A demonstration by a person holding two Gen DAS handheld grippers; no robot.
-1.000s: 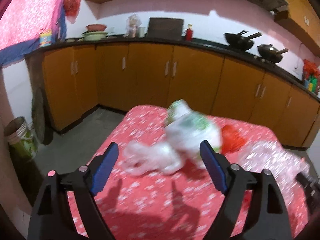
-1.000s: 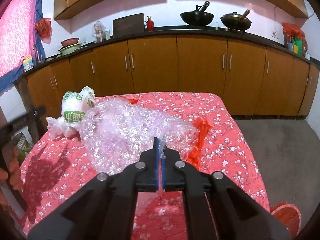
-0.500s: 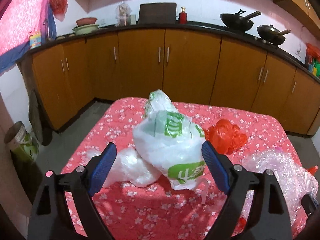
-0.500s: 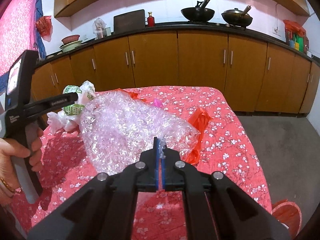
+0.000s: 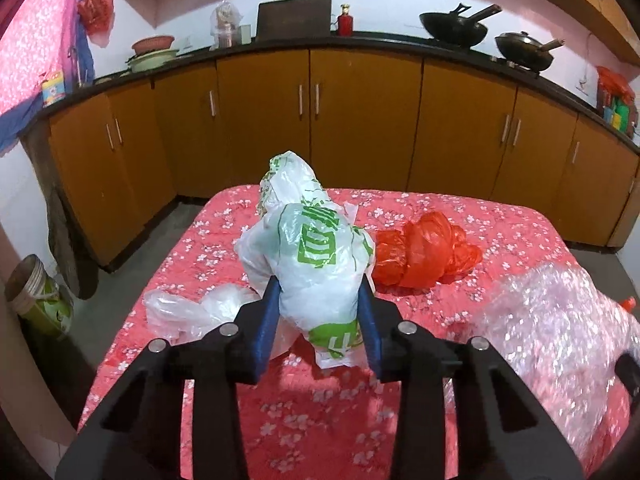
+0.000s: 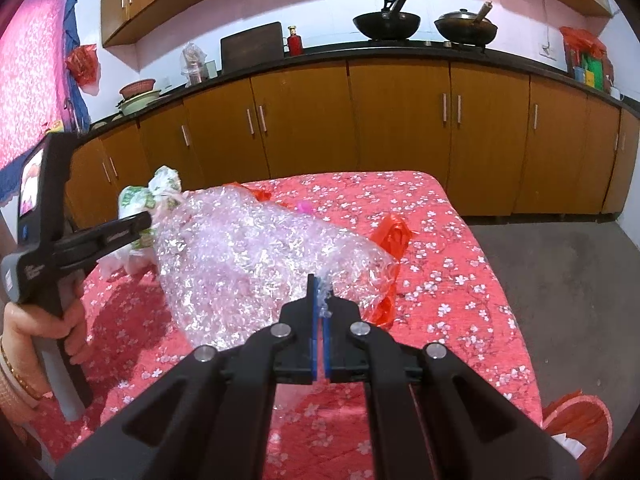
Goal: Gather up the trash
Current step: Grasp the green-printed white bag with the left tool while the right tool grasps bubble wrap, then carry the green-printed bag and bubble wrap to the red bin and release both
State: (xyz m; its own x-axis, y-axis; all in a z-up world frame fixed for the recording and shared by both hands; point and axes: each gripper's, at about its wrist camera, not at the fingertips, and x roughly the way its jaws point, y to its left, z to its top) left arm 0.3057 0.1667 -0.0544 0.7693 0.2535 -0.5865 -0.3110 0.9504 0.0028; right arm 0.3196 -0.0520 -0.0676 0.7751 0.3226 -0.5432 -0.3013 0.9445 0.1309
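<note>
Left gripper (image 5: 318,312) closing on white bag (image 5: 316,256), right gripper (image 6: 320,300) clamped on bubble wrap (image 6: 256,256), red bag (image 5: 424,256) beside

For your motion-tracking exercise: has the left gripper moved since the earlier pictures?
Yes. The left gripper moved toward the cabinets, its jaws closing around the white bag.

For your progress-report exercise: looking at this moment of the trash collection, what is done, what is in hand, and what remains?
Done: nothing visibly binned. In hand: the right gripper is shut on the bubble wrap; the left gripper is closing around the white-and-green bag. Left: the red bag and clear bag lie on the tablecloth.
</note>
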